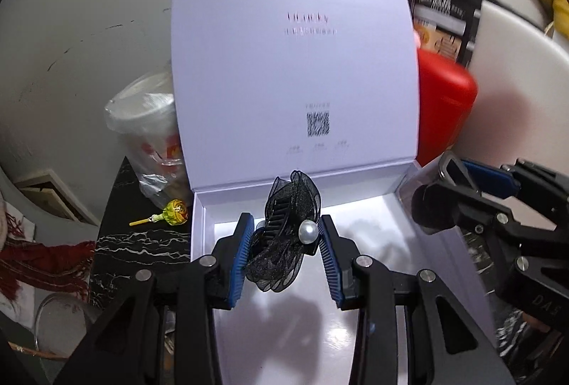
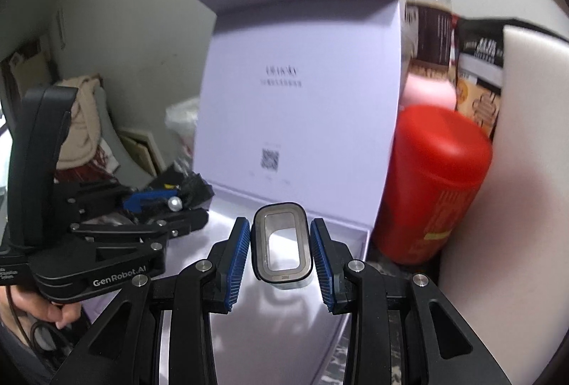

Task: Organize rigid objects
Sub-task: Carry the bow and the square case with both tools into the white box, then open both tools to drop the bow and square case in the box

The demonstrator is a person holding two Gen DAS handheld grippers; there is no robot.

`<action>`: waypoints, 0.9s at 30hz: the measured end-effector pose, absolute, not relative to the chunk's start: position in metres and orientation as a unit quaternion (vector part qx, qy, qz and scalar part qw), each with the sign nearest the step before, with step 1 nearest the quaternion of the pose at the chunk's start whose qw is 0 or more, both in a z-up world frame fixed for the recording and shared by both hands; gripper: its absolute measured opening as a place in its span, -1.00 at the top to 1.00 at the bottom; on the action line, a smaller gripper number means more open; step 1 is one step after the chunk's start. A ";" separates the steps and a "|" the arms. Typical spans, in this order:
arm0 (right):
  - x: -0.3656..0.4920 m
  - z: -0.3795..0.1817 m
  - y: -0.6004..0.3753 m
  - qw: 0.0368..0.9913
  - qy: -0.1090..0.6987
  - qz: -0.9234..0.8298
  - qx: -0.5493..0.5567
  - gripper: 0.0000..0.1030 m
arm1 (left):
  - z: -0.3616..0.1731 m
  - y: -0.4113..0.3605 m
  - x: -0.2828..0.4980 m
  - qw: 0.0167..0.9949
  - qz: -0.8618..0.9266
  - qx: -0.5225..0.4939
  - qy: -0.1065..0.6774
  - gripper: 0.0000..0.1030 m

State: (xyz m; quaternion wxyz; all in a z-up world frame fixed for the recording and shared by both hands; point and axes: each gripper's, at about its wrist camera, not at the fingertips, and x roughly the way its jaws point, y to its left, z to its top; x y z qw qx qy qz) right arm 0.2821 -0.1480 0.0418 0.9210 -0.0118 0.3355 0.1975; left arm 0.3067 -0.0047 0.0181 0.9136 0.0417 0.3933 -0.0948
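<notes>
So both hands are loaded and sitting over the open white box (image 1: 419,225), whose lid (image 1: 295,65) stands up at 12 o'clock. The left gripper (image 1: 286,239) is nearly closed and pinching a black hair clip (image 1: 284,235) with gauzy ribbon and a pearl on it; the right gripper (image 2: 280,244) is clamped just as narrow on a small rounded-rectangle lens-type thing with a dark rim (image 2: 281,242). Both items hang above the box floor, not resting on it as far as I can tell. My worry is the crowding: in the left view the right gripper sits at 3 o'clock, pretty near, so lowering both together could bump them. The clip is also held partly through soft mesh, so it might twist or slip out early and land crooked. The lid looks like it's just propped, with a red container (image 2: 437,178) at 2 o'clock right beside it, and a nudge could flop it down or knock that over. The lollipop (image 1: 170,212) at 9 o'clock is outside the box
</notes>
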 end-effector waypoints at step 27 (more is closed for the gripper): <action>0.301 0.014 -0.141 0.907 0.372 0.196 -0.025 0.31 | -0.011 -0.010 0.327 0.895 -0.064 0.061 0.437 0.25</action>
